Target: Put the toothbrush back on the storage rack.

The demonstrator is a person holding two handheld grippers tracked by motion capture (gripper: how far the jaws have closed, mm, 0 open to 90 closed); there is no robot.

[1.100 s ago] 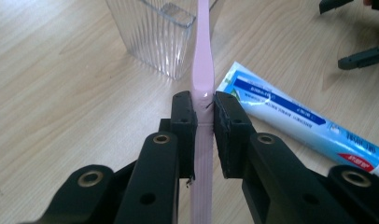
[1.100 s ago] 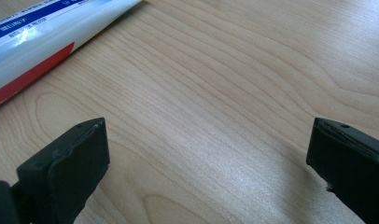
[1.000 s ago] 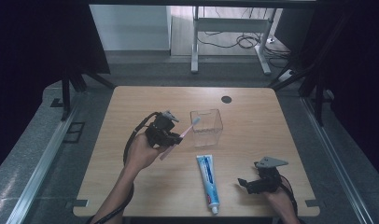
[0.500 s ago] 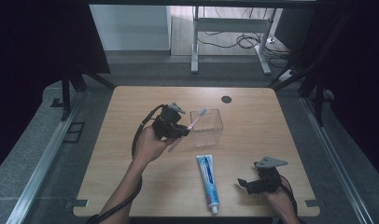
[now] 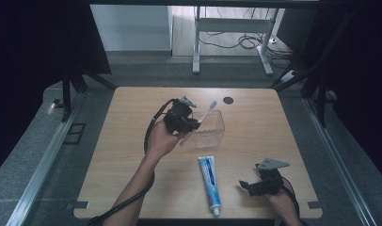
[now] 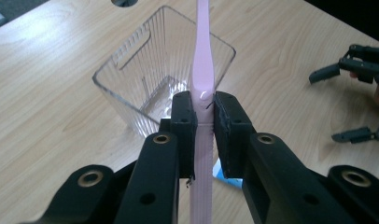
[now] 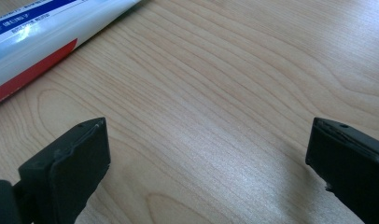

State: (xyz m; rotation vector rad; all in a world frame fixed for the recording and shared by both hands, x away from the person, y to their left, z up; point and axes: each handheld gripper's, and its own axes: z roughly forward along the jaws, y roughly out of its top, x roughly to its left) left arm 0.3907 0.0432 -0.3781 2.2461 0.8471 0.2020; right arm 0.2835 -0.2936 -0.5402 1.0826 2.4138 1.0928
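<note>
Wooden table (image 5: 132, 188); left gripper (image 5: 191, 123) clamped pink toothbrush (image 6: 202, 70) above clear cup (image 5: 209, 129) for dropping in; right gripper (image 5: 248, 186) gaped empty, beyond toothpaste tube (image 5: 210, 181) from cup.

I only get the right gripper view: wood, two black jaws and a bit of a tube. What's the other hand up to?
Observer: The left gripper is shut on a pink toothbrush, pinched at the handle.
Operator: Is it over anything?
Observer: Yes, a clear ribbed plastic cup stands on the table just past its jaws; the brush points over the cup's open top.
Operator: And my tube, what is it?
Observer: A toothpaste tube, lying flat between the two hands, cap toward the table's near edge.
Operator: Does my gripper hold it?
Observer: No. The right gripper is open, beside the tube, apart from it.
</note>
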